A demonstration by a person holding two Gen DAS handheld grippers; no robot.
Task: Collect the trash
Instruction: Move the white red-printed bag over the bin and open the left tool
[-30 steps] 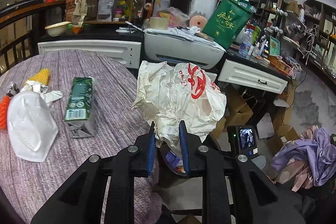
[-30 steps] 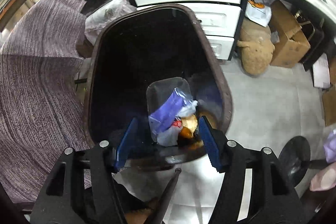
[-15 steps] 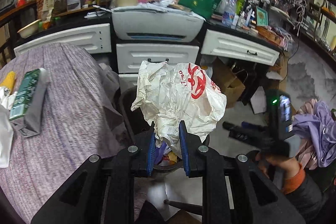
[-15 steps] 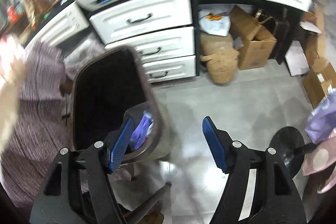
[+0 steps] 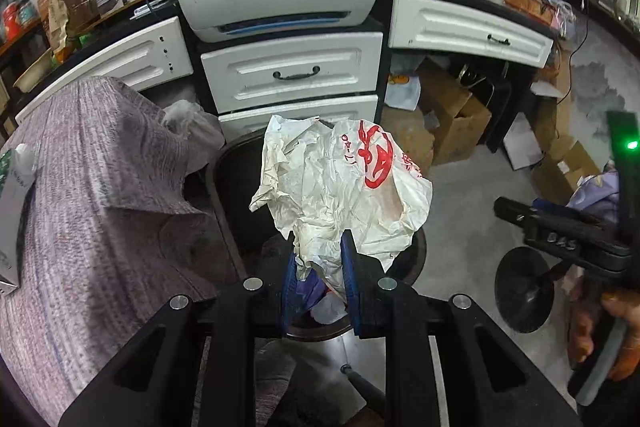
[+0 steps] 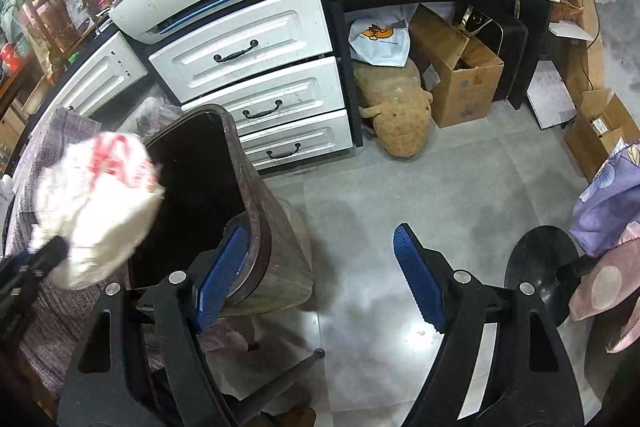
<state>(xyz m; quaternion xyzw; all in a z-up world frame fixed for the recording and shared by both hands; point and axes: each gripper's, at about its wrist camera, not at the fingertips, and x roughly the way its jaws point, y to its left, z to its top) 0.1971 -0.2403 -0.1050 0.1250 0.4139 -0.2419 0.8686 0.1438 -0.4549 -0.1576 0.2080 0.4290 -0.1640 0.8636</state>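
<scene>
The left gripper (image 5: 317, 267), jaws clenched on the crumpled plastic bag (image 5: 340, 187), holds it above the open trash bin (image 6: 208, 195) beside the worktop (image 5: 100, 187) edge. Next move: release the bag inside the rim. The right gripper (image 6: 320, 267), jaws released and empty, has withdrawn rightward from the bin since the earlier frame.

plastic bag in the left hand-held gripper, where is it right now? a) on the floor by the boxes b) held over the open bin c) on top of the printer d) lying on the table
b: the left hand-held gripper is shut on the plastic bag, which hangs above the dark mouth of the bin, beside the table.
</scene>
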